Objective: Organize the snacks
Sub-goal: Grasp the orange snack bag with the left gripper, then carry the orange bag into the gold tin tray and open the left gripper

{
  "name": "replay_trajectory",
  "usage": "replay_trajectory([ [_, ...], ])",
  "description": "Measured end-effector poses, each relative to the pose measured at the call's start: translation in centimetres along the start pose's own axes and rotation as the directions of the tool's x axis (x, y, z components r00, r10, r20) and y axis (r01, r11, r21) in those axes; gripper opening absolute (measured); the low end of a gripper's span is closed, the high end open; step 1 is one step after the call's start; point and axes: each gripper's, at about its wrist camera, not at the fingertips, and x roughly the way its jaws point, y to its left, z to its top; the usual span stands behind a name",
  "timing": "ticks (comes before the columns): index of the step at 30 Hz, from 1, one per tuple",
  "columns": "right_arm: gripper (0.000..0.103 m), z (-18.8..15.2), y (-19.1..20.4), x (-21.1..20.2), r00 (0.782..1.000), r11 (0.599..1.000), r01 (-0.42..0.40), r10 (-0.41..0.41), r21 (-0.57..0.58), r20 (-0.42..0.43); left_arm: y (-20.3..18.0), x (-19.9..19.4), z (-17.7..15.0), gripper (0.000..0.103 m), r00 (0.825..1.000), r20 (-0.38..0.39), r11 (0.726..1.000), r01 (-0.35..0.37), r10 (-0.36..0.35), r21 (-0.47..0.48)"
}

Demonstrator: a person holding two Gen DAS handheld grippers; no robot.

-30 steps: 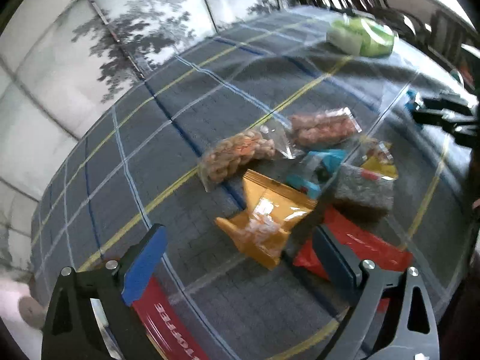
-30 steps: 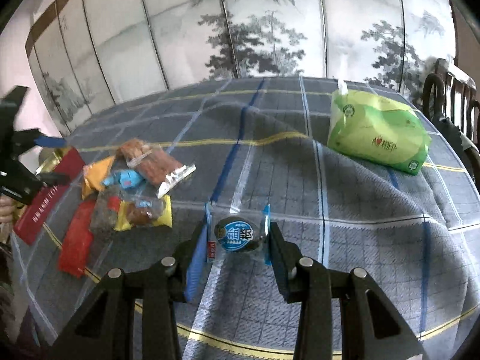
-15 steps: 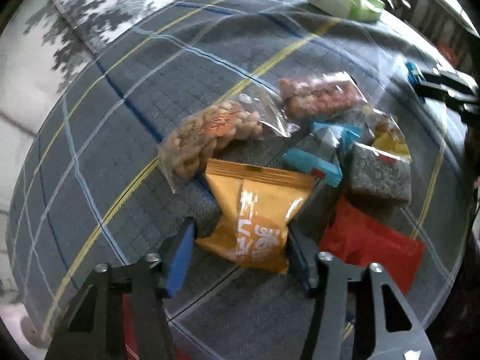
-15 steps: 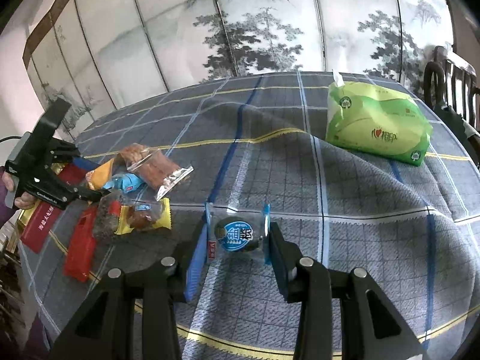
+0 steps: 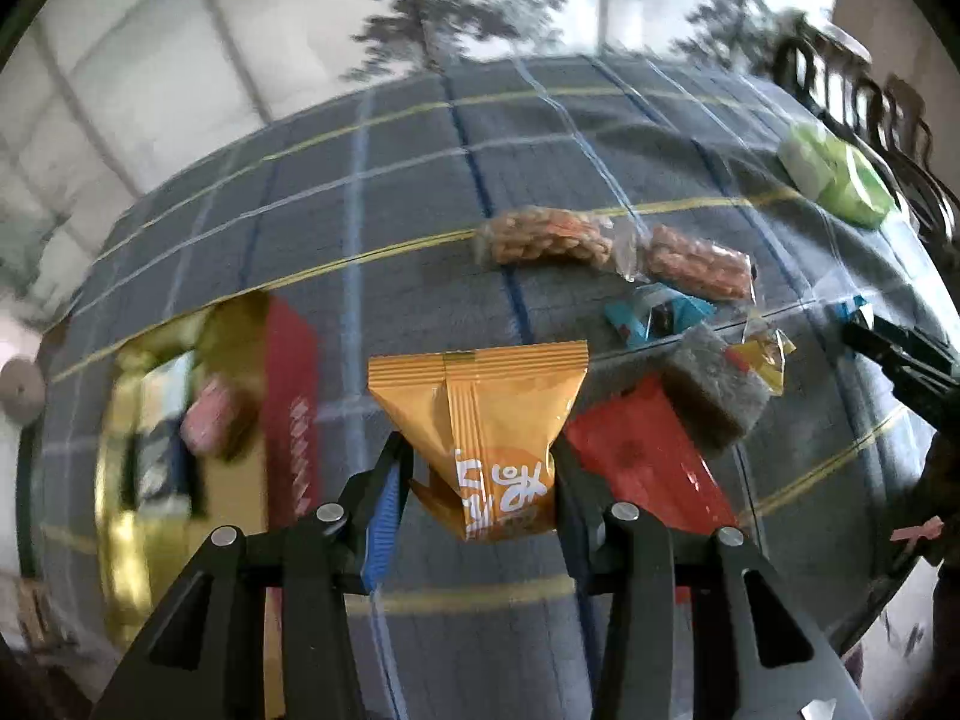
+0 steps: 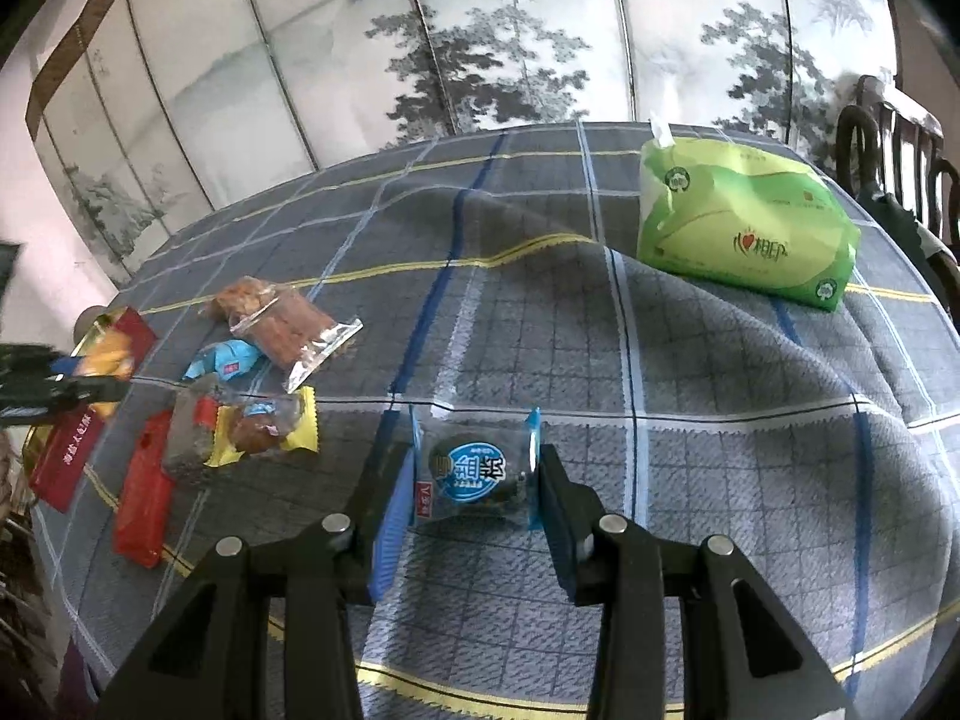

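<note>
Now left gripper [image 5: 480,474] fingers just closed, clamping orange packet [image 5: 480,414]; right gripper [image 6: 474,480] clamps blue-label snack [image 6: 471,471].

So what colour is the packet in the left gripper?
Orange packet with white lettering, clearest in the left wrist view.

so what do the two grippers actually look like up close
Both look alike. The left gripper and the right gripper each have a matte black angular frame with triangular cut-outs and round silver bolt heads on the finger links. On each, one finger wears a ribbed blue pad, while the other pad looks dark. No cables or sleeves show.
</note>
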Motion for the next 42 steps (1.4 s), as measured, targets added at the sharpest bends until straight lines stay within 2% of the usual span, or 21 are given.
replay_trajectory([
  [7, 0.04, 0.0, 0.1, 0.2, 1.0, 1.0, 0.024, -0.024, -0.003, -0.012, 1.3, -3.7, -3.3, 0.041, 0.998, 0.034, 0.992, -0.052, 0.056, -0.114],
  [16, 0.041, 0.1, 0.6, 0.4, 0.998, 0.998, 0.064, -0.064, -0.027, -0.017, 3.9, -6.5, -5.9, 0.041, 0.985, 0.084, 0.978, -0.135, 0.15, -0.156],
  [27, 0.041, 0.0, 1.3, 0.6, 0.994, 0.992, 0.109, -0.11, -0.061, -0.022, 6.7, -6.8, -7.2, 0.041, 0.98, 0.082, 0.964, -0.162, 0.183, -0.209],
  [42, 0.041, 0.0, 1.6, 0.6, 0.991, 0.989, 0.127, -0.129, -0.074, -0.024, 9.8, -4.8, -7.9, 0.041, 0.974, 0.041, 0.944, -0.205, 0.223, -0.258],
])
